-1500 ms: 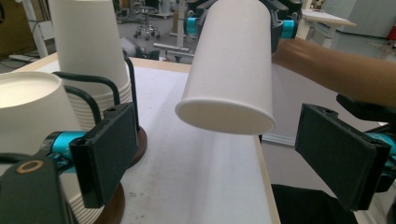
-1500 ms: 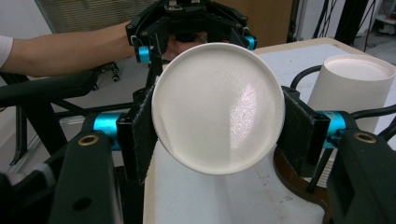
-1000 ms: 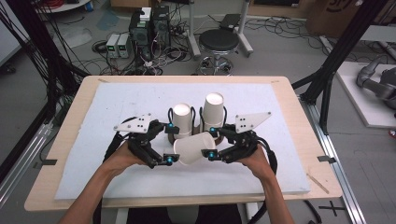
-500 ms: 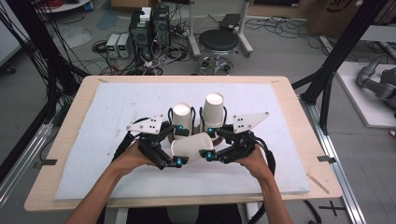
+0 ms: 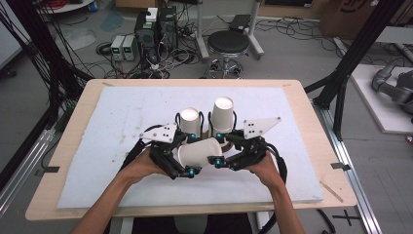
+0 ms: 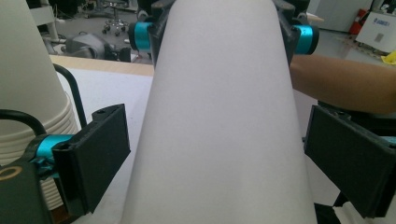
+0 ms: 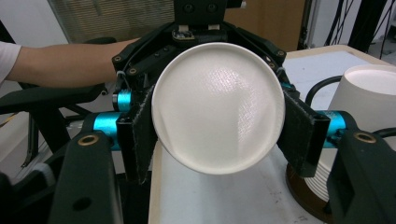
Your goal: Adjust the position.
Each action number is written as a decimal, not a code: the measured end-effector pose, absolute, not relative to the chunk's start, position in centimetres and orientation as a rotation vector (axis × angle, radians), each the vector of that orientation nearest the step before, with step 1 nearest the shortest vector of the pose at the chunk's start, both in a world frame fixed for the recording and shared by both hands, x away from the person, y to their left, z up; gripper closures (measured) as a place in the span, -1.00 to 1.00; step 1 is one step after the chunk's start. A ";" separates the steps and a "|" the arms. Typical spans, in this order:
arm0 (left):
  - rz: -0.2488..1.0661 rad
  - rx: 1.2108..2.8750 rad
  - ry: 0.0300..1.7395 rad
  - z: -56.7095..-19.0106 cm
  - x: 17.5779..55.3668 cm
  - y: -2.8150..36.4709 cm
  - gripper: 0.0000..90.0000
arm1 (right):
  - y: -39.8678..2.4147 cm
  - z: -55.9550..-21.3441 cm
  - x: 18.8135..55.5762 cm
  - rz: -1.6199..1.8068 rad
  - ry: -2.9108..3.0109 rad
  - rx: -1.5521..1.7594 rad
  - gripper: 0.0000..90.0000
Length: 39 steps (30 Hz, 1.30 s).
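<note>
A white paper cup (image 5: 199, 152) lies on its side above the white foam mat (image 5: 122, 117), between my two grippers, which face each other. My right gripper (image 5: 217, 148) is shut on its narrow base end. In the right gripper view, both pads (image 7: 140, 140) press the sides of the round base (image 7: 217, 107). My left gripper (image 5: 191, 154) is open, its jaws on either side of the wide end. In the left gripper view the cup (image 6: 219, 130) runs up the middle, with a thin gap to each pad (image 6: 100, 149).
Two stacks of upturned white cups (image 5: 190, 119) (image 5: 223, 109) stand just behind the grippers, each in a black wire holder. One stack (image 6: 28, 84) sits close beside my left jaw, the other (image 7: 369, 98) beside my right. The wooden table edge (image 5: 73, 122) frames the mat.
My left gripper has slid to the right, bringing its jaws around the cup's wide end. The right gripper and the cup have hardly moved.
</note>
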<state>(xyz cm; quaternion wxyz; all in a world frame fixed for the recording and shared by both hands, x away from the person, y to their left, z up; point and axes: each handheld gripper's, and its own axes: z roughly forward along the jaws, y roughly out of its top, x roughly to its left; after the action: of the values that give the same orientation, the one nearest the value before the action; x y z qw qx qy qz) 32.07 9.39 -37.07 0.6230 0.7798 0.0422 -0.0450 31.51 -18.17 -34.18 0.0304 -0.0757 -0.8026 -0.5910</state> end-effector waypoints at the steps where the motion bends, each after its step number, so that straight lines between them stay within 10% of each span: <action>1: -0.102 1.792 0.097 -37.1 32.1 9.3 -0.84 | -18.2 -34.2 31.5 -1.821 -2.468 -0.232 -0.18; 26: -0.107 1.799 0.120 -37.8 31.9 9.4 -0.80 | -18.2 -34.1 31.3 -1.839 -2.452 -0.209 -0.18; 39: -0.111 1.792 0.087 -37.7 31.8 9.7 -0.40 | -18.2 -34.2 31.3 -1.832 -2.466 -0.212 -0.18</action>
<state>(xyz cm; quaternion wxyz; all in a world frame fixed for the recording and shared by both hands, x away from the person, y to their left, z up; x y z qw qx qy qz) 31.83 9.69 -37.71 0.6226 0.7801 0.0380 -0.0484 31.26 -18.22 -34.21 0.0311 -0.0687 -0.8004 -0.5947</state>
